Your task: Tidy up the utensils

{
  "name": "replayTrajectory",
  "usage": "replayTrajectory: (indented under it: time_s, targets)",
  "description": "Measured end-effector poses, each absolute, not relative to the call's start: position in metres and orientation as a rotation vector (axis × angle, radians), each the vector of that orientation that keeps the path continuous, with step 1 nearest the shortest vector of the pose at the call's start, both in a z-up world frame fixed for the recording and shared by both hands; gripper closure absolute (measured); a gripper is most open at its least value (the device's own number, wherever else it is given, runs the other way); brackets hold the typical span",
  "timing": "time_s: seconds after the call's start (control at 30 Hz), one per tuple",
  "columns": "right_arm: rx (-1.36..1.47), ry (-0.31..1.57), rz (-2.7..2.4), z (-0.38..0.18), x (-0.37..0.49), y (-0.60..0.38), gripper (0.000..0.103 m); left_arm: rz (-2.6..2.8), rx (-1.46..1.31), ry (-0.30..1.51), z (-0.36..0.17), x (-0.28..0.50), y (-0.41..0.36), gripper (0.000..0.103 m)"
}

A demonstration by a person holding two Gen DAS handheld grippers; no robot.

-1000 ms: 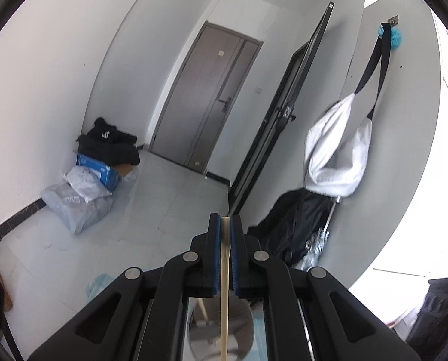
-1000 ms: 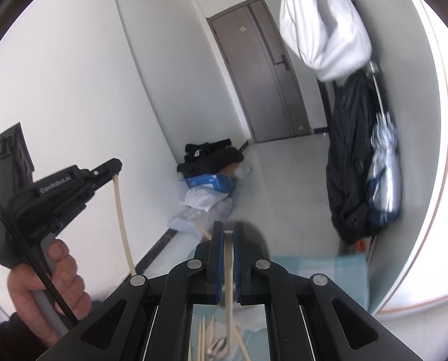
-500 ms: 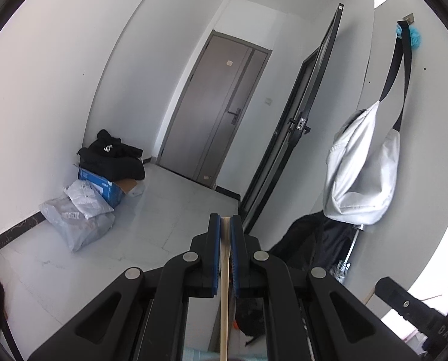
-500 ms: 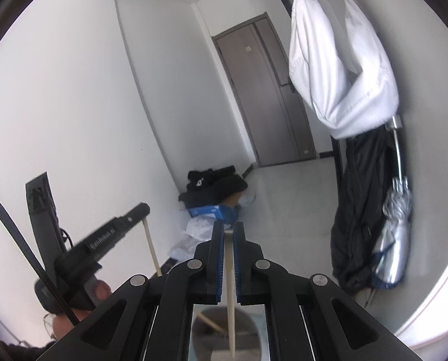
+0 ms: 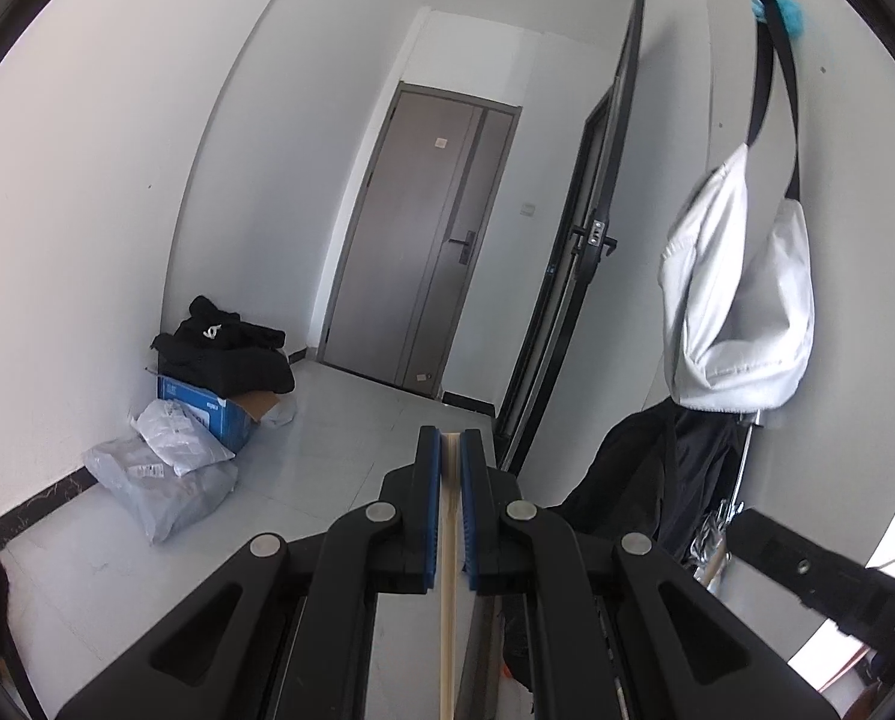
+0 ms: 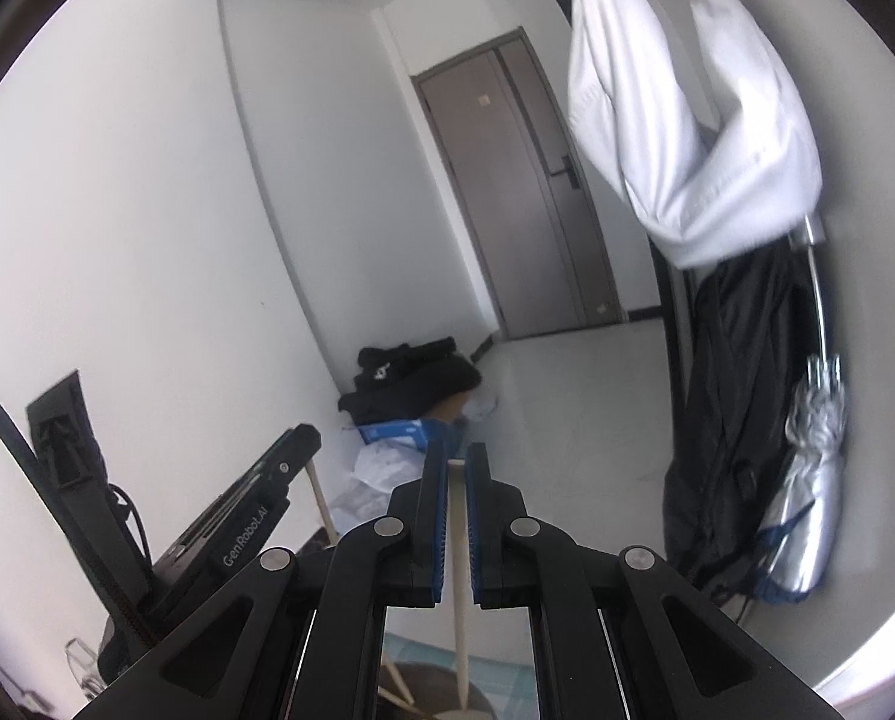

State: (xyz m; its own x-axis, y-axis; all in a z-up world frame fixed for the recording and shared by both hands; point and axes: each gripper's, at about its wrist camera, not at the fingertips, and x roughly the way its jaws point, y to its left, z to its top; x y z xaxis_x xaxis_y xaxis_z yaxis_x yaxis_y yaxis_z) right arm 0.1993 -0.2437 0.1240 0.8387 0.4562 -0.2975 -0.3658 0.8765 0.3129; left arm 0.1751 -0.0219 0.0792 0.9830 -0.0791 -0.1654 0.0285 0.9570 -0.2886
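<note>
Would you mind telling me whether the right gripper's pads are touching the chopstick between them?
Touching. The right wrist view shows the right gripper shut, its blue pads pressed against both sides of the pale chopstick hanging down between them.

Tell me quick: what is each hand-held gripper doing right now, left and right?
Left hand-held gripper: shut on a chopstick.
Right hand-held gripper: shut on a second chopstick.
</note>
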Motion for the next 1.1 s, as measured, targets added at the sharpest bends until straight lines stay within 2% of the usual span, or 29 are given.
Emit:
replayTrajectory:
  time_s: [0.23,0.63,0.97,1.03,1.1]
  targets:
    - [0.246,0.41,0.454,0.107,0.199,-0.241,0.098,-0.092,-0.233,0.177,0.071,0.17,-0.034,0.1]
    - [0.19,0.465,0.48,0.088,0.191,-0.239,0.098,-0.158,-0.228,0.295,0.059,0.15,-0.028,0.1]
    - [0.136,0.521,0.532,0.075,0.188,-0.219,0.097,-0.277,-0.283,0.472,0.054,0.143,-0.017,0.1]
    - [0.12,0.546,0.534,0.069,0.189,-0.215,0.095,-0.256,-0.3,0.497,0.055,0.14,-0.012,0.097]
    - [0.11,0.601,0.538,0.061,0.192,-0.209,0.095,-0.223,-0.324,0.512,0.056,0.135,-0.003,0.083]
